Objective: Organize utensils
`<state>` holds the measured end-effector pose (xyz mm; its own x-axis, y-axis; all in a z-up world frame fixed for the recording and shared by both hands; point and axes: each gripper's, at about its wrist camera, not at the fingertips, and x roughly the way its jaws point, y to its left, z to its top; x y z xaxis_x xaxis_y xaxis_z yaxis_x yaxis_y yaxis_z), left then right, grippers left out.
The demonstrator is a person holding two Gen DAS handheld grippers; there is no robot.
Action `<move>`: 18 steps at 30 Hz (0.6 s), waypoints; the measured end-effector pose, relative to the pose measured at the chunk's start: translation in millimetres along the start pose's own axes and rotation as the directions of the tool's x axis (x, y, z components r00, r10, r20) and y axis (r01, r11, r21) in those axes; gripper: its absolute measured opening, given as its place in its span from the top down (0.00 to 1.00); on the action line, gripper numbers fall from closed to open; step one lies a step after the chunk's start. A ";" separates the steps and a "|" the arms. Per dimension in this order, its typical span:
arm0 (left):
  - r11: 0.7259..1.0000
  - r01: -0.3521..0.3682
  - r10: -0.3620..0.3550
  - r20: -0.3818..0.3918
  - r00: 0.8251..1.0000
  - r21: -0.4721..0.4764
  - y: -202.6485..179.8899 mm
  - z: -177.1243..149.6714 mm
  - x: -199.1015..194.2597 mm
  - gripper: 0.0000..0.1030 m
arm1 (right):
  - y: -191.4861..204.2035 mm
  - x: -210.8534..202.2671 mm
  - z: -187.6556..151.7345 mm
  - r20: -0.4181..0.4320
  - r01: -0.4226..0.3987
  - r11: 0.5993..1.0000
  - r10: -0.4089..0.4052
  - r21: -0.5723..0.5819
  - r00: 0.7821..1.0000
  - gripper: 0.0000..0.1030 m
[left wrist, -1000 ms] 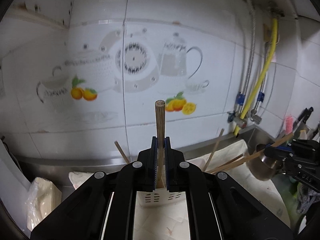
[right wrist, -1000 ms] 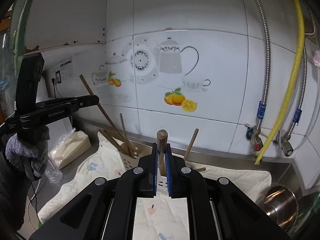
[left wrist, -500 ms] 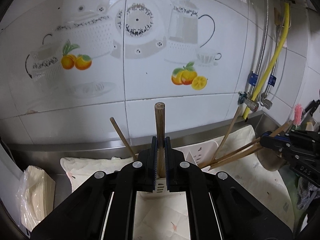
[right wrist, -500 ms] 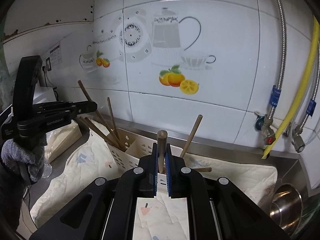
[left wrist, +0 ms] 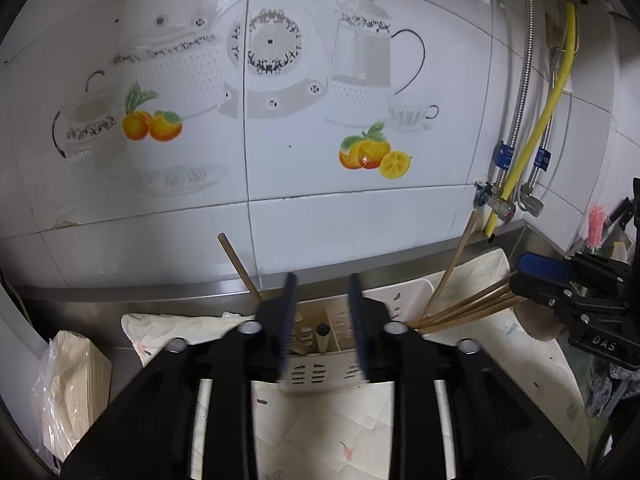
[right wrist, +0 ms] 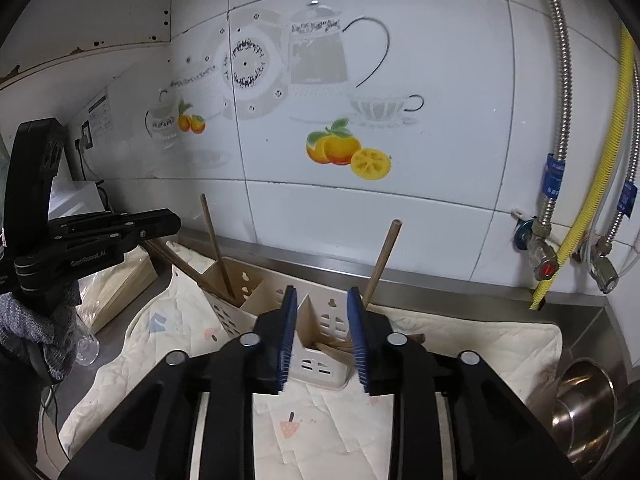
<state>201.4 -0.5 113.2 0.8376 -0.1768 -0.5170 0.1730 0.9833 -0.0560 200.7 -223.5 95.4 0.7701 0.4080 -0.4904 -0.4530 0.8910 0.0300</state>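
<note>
A white slotted utensil holder (left wrist: 320,372) (right wrist: 320,364) stands on a pale cloth against the tiled wall. My left gripper (left wrist: 321,316) is open just above it; a wooden chopstick (left wrist: 322,338) sits in the compartment below the jaws. My right gripper (right wrist: 322,332) is open over the holder's right compartment, where chopsticks (right wrist: 332,346) lie. More chopsticks lean out of the holder (right wrist: 380,264) (right wrist: 216,248) (left wrist: 456,264) (left wrist: 240,268). The right gripper shows at the right of the left view (left wrist: 572,292), the left gripper at the left of the right view (right wrist: 100,236).
A steel bowl (right wrist: 584,404) sits at the right end of the counter. A bagged stack of paper (left wrist: 76,388) lies at the left. Yellow and braided hoses with valves (right wrist: 544,248) hang on the wall at right. A steel ledge (left wrist: 160,294) runs behind the holder.
Both grippers have moved down and closer to the holder and opened. The chopsticks each held have dropped into the holder's compartments.
</note>
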 end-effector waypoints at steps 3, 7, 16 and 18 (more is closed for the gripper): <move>1.000 -0.004 0.004 0.012 1.000 0.000 -1.4 -1.3 -7.2 0.55 | 0.1 -7.6 -1.1 0.020 0.009 1.000 -0.009 -0.004 1.000 0.57; 1.000 -0.011 0.011 0.023 1.000 0.009 -4.3 -4.6 -16.8 0.49 | 2.1 -18.1 -4.2 0.045 0.031 0.999 -0.030 -0.013 0.999 0.40; 0.999 -0.038 0.037 0.055 0.998 0.024 -6.1 -23.6 -45.3 0.26 | 5.7 -38.3 -19.2 0.080 0.077 0.997 -0.075 -0.025 0.994 0.17; 0.999 -0.048 0.046 0.057 0.997 0.022 -6.2 -29.3 -50.6 0.19 | 7.4 -43.8 -23.6 0.091 0.088 0.996 -0.085 -0.029 0.992 0.16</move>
<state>142.7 3.6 114.6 0.8731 -0.1332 -0.4690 0.1443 0.9895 -0.0124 152.9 -239.5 96.5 0.8436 0.3474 -0.4095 -0.3963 0.9174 -0.0380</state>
